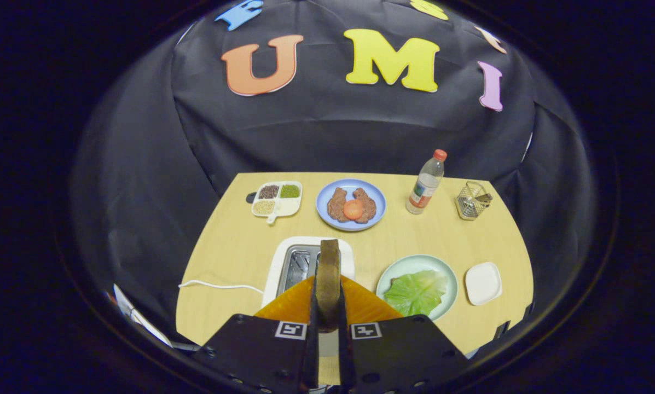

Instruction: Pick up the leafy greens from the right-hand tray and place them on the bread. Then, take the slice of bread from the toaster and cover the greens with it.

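White cable (pixel 218 285) lies on the wooden table (pixel 234 257) at the left, running to the toaster (pixel 297 262). Behind it, near the table's far left edge, a white divided dish (pixel 277 199) holds four small lots of grains or beans — dark, green, pale, and one I cannot identify.

The toaster is white with a metal top; its left slot is open to view, while the right slot is hidden behind the held bread.

Gripper (pixel 327 323): fingers brought together on a slice of bread (pixel 328 282), seen edge-on, upright, brown crust facing the camera. Both fingers press its sides. The slice sits above the toaster, just in front of its slots.

Beyond the toaster, toward the far edge, a blue plate (pixel 351 204) carries two brown pieces with a round orange-red slice between them.

Right of the toaster, a pale green plate (pixel 417 284) holds the leafy greens (pixel 416 293) — one flat leaf covering most of the plate. Whether bread lies under the leaf cannot be told.

Further back, a clear bottle (pixel 427 183) with a red cap stands upright. Just right of the green plate is a small white square dish (pixel 483 282). At the far right corner, a wire basket (pixel 472 200) with something dark inside.
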{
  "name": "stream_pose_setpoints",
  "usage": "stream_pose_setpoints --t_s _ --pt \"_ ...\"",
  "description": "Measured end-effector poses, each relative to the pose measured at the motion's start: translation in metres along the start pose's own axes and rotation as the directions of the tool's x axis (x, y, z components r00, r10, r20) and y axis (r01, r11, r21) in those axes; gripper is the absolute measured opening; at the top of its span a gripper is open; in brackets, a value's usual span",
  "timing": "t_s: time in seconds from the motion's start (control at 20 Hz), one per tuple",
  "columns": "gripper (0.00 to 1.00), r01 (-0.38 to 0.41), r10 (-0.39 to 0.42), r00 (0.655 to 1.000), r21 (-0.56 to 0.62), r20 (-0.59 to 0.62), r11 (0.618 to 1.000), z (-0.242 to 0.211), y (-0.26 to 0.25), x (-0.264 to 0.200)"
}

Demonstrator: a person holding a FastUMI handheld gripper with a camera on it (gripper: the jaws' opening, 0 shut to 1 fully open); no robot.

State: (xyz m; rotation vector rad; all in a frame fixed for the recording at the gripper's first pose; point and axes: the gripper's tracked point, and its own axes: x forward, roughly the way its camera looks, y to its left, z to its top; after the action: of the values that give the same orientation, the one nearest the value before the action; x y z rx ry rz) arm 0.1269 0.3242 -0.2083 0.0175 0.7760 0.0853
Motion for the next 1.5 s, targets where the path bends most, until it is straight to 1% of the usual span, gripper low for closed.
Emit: stream_pose_setpoints --t_s 0.2,0.35,0.45,0.7,0.85,0.95,1.1,1.25,1.5 --pt "0.15 -0.021 0.02 1.0 0.066 0.01 0.998 0.01 -0.031 -0.016" --pt "0.14 0.012 -0.013 1.0 0.085 0.012 0.996 0.009 -0.068 -0.012" --pt "0.14 0.032 -0.031 1.0 0.108 -0.005 0.994 0.0 -0.089 0.001" --pt "0.15 0.075 -0.059 0.993 0.152 -0.104 0.986 -0.033 -0.131 0.048" --pt "0.15 0.055 -0.028 0.988 0.172 -0.155 0.984 -0.051 -0.138 0.077" --pt "0.15 0.024 0.014 0.985 0.219 -0.171 0.975 -0.058 -0.141 0.094" --pt "0.15 0.022 0.025 0.984 0.254 -0.179 0.967 -0.067 -0.16 0.116" --pt "0.15 0.047 0.01 0.978 0.269 -0.206 0.962 -0.075 -0.184 0.128" --pt "0.15 0.039 0.025 0.969 0.249 -0.248 0.968 -0.091 -0.204 0.144"
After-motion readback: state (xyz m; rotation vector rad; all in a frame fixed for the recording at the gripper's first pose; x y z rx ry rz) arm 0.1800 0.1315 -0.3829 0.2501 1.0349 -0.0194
